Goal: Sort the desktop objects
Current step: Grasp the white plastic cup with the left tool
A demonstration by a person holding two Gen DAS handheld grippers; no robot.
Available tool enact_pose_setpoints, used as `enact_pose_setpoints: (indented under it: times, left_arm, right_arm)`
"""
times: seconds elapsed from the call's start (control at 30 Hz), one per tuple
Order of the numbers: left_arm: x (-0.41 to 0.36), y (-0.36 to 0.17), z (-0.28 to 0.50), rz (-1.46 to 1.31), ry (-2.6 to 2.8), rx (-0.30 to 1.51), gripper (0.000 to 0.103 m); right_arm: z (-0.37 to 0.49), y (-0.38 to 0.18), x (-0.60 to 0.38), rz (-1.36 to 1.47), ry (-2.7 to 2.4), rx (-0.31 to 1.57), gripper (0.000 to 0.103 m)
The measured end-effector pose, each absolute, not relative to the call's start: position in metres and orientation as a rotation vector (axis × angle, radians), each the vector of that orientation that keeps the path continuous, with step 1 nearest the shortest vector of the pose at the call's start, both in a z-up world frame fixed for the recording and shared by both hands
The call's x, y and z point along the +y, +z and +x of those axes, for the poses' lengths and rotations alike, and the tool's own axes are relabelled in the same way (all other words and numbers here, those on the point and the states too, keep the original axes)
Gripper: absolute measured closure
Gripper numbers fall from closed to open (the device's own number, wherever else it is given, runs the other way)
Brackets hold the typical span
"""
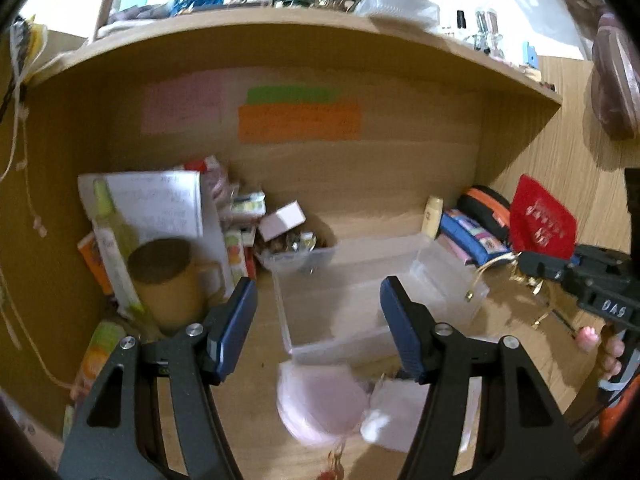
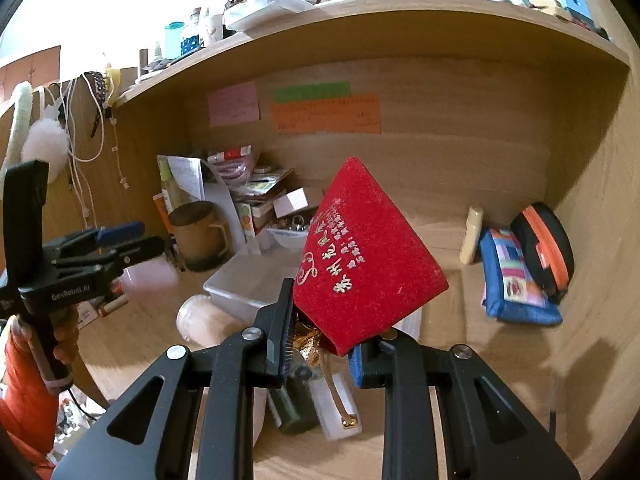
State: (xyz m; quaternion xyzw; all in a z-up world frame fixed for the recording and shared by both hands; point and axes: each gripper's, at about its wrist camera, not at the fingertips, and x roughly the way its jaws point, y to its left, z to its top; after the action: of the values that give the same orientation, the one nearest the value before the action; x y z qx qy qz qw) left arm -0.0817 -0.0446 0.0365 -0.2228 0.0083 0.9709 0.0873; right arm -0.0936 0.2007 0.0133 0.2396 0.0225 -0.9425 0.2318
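Observation:
My right gripper (image 2: 322,340) is shut on a red velvet pouch (image 2: 364,256) with gold lettering and gold cords, held above the desk. The pouch also shows in the left wrist view (image 1: 544,216) at the right, with the right gripper (image 1: 532,262) there. My left gripper (image 1: 318,312) is open and empty, above a clear plastic box (image 1: 348,296) and just beyond a pink pouch (image 1: 320,400). The left gripper also shows at the left of the right wrist view (image 2: 132,240). The clear box (image 2: 244,284) lies beyond the pouch there.
A brown mug (image 1: 168,280), a booklet (image 1: 156,204) and small boxes crowd the back left. A small tray of trinkets (image 1: 296,252) stands behind the box. A blue pouch (image 2: 516,280), a black-orange case (image 2: 544,248) and a cream bottle (image 2: 470,236) lie back right. A dark bottle (image 2: 296,404) lies under my right gripper.

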Motion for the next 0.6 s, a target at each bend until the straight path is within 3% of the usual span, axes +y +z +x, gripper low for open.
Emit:
enact_pose_setpoints:
  times: [0.17,0.37,0.6]
  left_arm:
    - [-0.037,0.038,-0.104,-0.685,2.863,0.072,0.042]
    - [-0.037,-0.009,-0.116,-0.774,2.813,-0.055,0.042]
    - [-0.035,-0.043,-0.134,-0.869,2.805,-0.061,0.042]
  right_arm:
    - [-0.114,0.015,0.198,0.663,-2.58,0.07,0.083]
    - [-0.137,-0.013,0.189,0.721,-2.568,0.059,0.083]
    - [-0.17,-0.044,0.183,0.752,-2.555,-0.047,0.083]
